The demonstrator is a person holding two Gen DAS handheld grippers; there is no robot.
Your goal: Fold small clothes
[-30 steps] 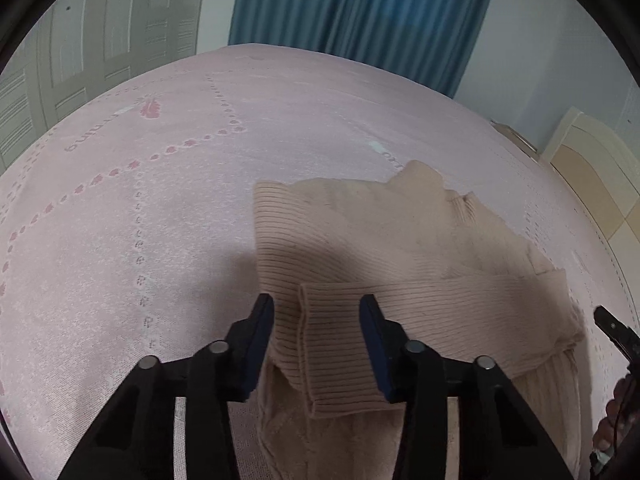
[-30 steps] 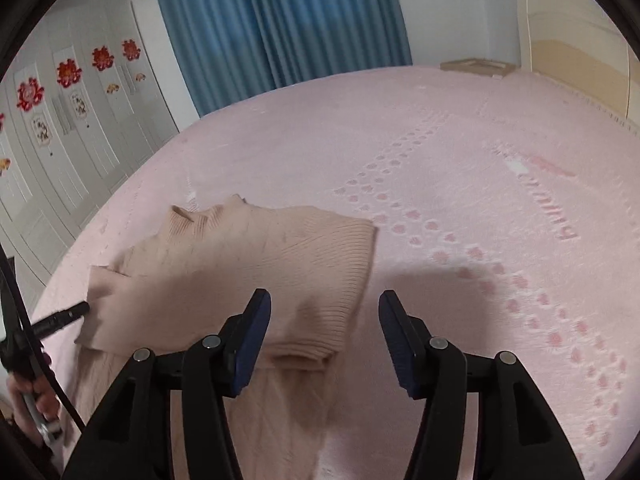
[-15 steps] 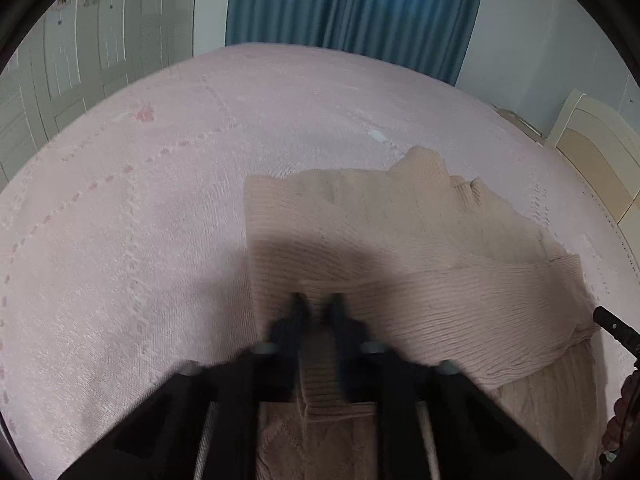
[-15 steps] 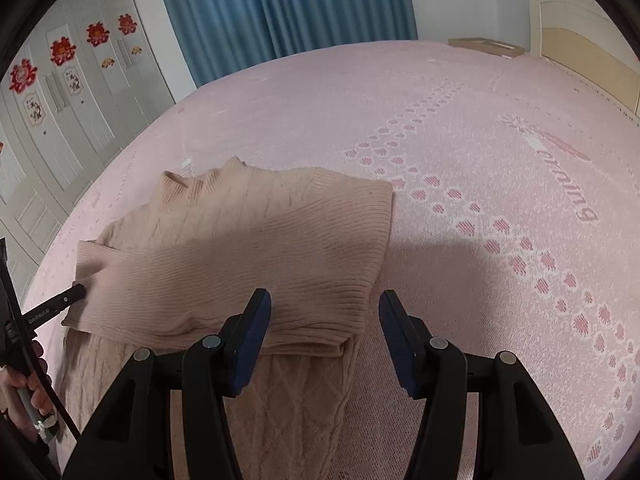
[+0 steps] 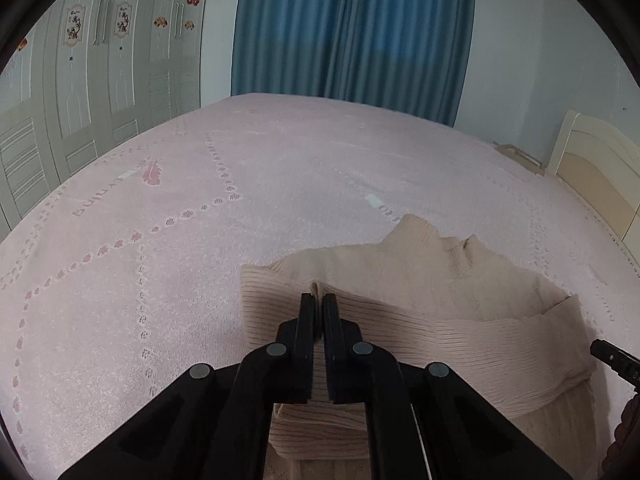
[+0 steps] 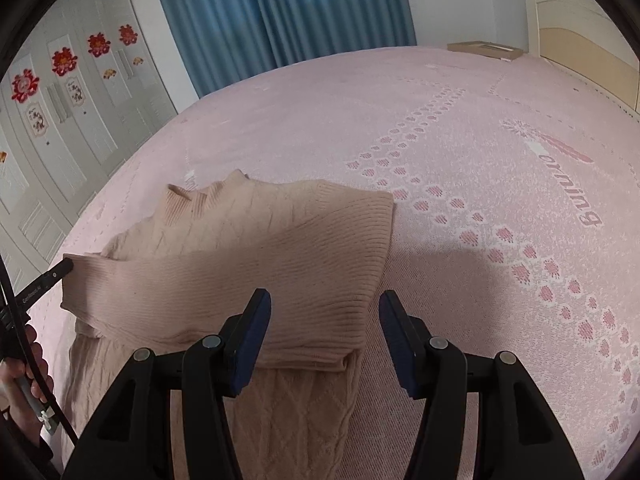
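A beige knit sweater (image 5: 460, 304) lies on the pink bedspread (image 5: 160, 240), its sleeves folded across the body. My left gripper (image 5: 319, 300) is shut on the ribbed cuff of one sleeve and lifts it slightly. In the right wrist view the sweater (image 6: 248, 256) lies ahead and to the left. My right gripper (image 6: 324, 308) is open and empty, its left finger over the folded sleeve's lower edge, its right finger over the bedspread (image 6: 480, 200). The left gripper's tip (image 6: 60, 270) shows at the sweater's left end.
Blue curtains (image 5: 348, 32) hang behind the bed. White wardrobe doors (image 5: 80, 60) with red decorations stand at the left. A cream headboard (image 5: 600, 172) is at the right, and a flat box (image 6: 484, 48) lies by it.
My left gripper has closed on the sleeve cuff and raised it. The right gripper has stayed open and moved a little closer to the sweater.
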